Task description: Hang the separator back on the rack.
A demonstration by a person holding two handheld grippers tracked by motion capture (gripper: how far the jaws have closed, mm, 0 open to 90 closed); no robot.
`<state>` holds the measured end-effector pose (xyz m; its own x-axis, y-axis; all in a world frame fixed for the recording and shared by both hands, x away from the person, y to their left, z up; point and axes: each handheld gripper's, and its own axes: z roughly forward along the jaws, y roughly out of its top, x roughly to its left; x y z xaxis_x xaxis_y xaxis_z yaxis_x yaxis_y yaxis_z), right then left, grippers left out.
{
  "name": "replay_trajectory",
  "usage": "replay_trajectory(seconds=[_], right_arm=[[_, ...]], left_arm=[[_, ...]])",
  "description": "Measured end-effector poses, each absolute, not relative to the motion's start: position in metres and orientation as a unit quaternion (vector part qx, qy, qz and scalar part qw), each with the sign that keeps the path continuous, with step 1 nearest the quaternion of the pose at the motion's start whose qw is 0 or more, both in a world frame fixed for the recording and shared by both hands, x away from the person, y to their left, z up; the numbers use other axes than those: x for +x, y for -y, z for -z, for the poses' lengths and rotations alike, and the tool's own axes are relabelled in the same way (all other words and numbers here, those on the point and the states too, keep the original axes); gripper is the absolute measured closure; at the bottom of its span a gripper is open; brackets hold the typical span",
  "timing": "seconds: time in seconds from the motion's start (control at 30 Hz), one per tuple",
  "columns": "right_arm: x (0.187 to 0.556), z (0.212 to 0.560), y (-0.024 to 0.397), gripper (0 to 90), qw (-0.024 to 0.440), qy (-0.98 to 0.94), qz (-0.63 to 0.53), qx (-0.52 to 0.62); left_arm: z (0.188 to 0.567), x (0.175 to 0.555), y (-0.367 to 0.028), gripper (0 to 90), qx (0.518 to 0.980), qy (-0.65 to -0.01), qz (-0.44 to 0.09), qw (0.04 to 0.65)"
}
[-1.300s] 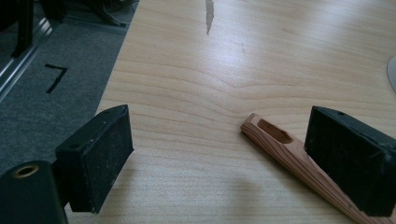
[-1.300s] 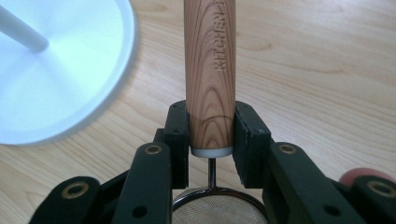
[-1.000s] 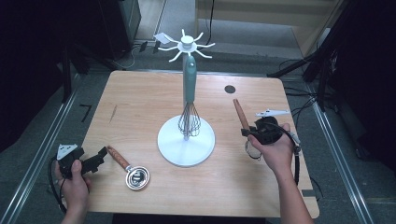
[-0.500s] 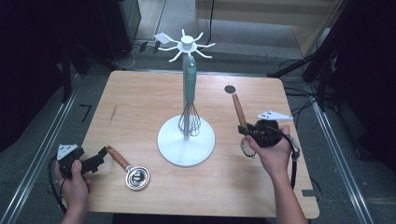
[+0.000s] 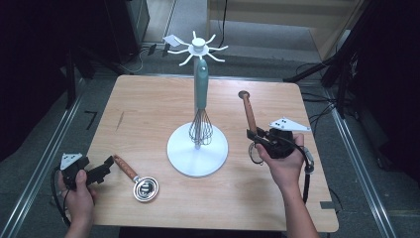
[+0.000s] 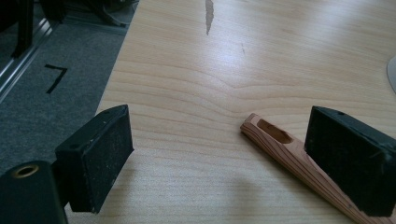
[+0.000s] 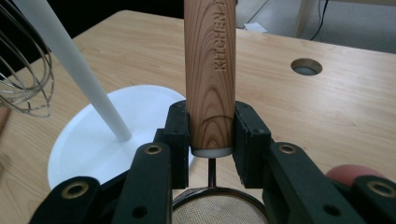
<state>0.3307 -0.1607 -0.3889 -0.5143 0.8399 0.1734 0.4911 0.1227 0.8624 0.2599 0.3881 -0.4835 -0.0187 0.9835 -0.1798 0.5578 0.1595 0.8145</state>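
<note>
The strainer (image 7: 219, 207) has a round wooden handle (image 5: 248, 113) stamped with lettering, held up above the table's (image 5: 148, 109) right side, pinched by the right gripper (image 5: 261, 140). The right gripper view shows its mesh bowl. The left gripper (image 6: 219, 158) stands spread beside a measuring spoon (image 5: 136, 179)

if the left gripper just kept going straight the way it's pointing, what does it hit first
Probably nothing soon. The left gripper has its jaws open over bare table, with the wooden handle of the small strainer beside its right jaw rather than squarely ahead. Depth is unclear; that jaw may brush it.
</note>
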Motion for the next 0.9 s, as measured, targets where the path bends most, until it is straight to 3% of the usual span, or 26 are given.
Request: replay_trajectory(seconds=[0.9], right_arm=[[0.316, 0.36, 0.144, 71.4, 0.199, -0.697, -0.553, 0.411]], left_arm=[[0.484, 0.26, -0.388, 8.0, 0.586, -0.657, -0.277, 0.384]])
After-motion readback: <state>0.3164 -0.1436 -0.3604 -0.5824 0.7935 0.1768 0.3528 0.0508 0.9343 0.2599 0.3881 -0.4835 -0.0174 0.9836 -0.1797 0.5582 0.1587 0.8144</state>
